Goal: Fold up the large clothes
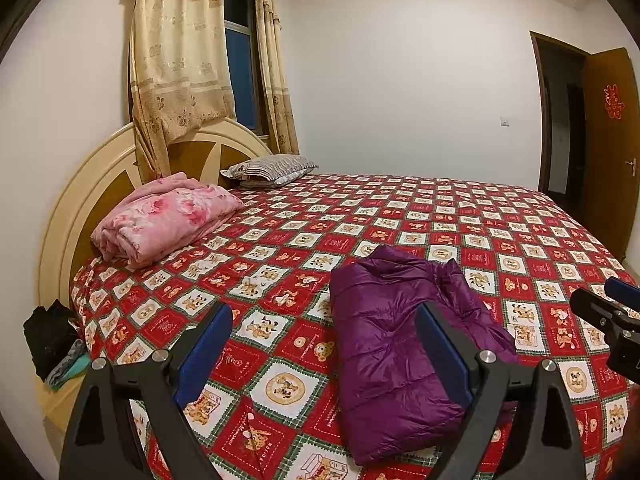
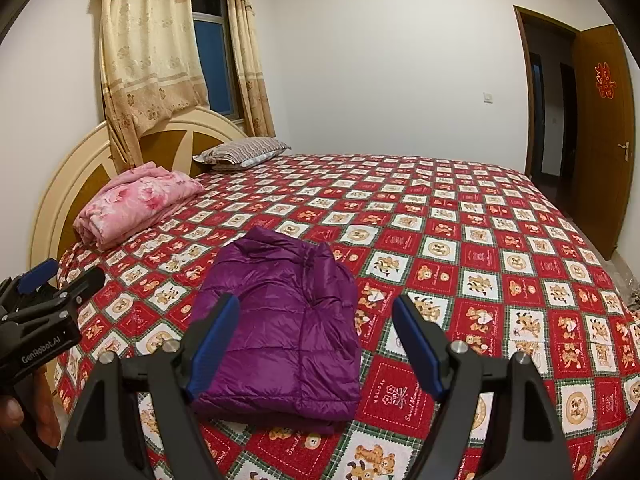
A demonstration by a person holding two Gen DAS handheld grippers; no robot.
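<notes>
A purple puffer jacket (image 1: 394, 344) lies folded into a compact rectangle on the red patterned bedspread (image 1: 500, 240), near the bed's front edge. It also shows in the right wrist view (image 2: 284, 328). My left gripper (image 1: 324, 334) is open and empty, held above the bed just left of the jacket; its right finger overlaps the jacket in view. My right gripper (image 2: 316, 328) is open and empty, held above the jacket's near end. Each gripper shows at the edge of the other's view: the right one (image 1: 612, 312), the left one (image 2: 52, 280).
A folded pink floral blanket (image 1: 168, 220) and a striped pillow (image 1: 272, 168) lie by the headboard (image 1: 80, 200). Dark clothes (image 1: 52, 340) sit on a nightstand at the left. An open wooden door (image 1: 608, 152) stands at the right. Curtains (image 1: 180, 60) hang behind the headboard.
</notes>
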